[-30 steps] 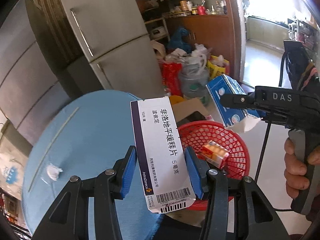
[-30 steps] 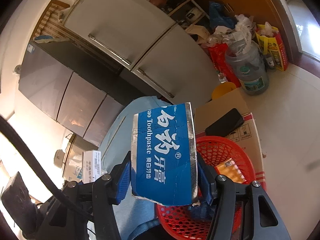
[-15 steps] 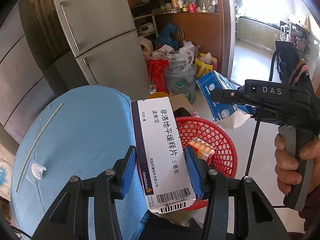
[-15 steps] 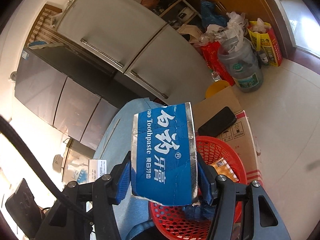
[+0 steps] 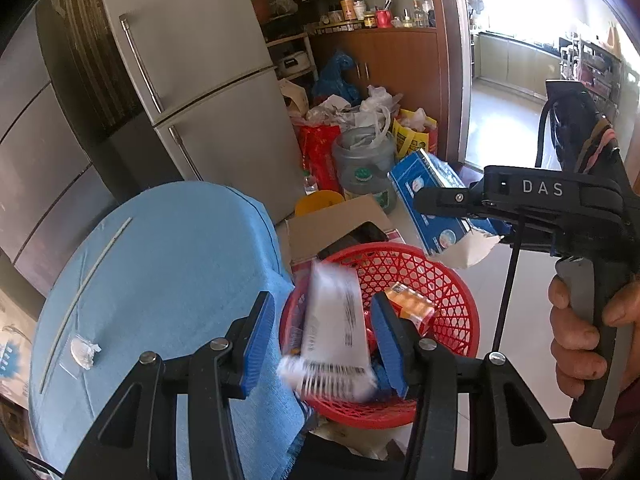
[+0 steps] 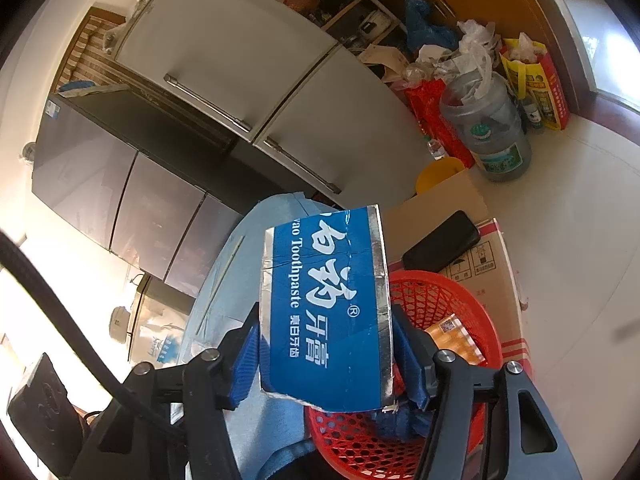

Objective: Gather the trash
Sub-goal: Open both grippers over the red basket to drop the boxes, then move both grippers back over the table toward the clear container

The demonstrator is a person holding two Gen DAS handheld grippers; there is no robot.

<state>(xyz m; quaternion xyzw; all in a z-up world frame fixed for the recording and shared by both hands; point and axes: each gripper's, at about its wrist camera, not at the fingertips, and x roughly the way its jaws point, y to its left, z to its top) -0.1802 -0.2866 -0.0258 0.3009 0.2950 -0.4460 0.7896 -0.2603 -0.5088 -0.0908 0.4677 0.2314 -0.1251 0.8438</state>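
Note:
My left gripper (image 5: 322, 340) is open above the red mesh basket (image 5: 452, 280). The white medicine box (image 5: 336, 328) is blurred between the jaws, falling into the basket. An orange packet (image 5: 408, 304) lies in the basket. My right gripper (image 6: 326, 360) is shut on a blue toothpaste box (image 6: 324, 304) and holds it above the basket (image 6: 440, 292). The right gripper and its box (image 5: 432, 200) also show in the left wrist view, to the right of the basket.
A round table with a blue cloth (image 5: 160, 280) stands left of the basket, with a clear scrap (image 5: 82, 354) and a thin stick (image 5: 88, 280) on it. A cardboard box (image 6: 492, 256) with a black phone (image 6: 440, 242) sits behind the basket. Fridges and bags stand behind.
My left gripper has opened and let go of the white medicine box, which drops toward the basket. The right gripper still holds the toothpaste box.

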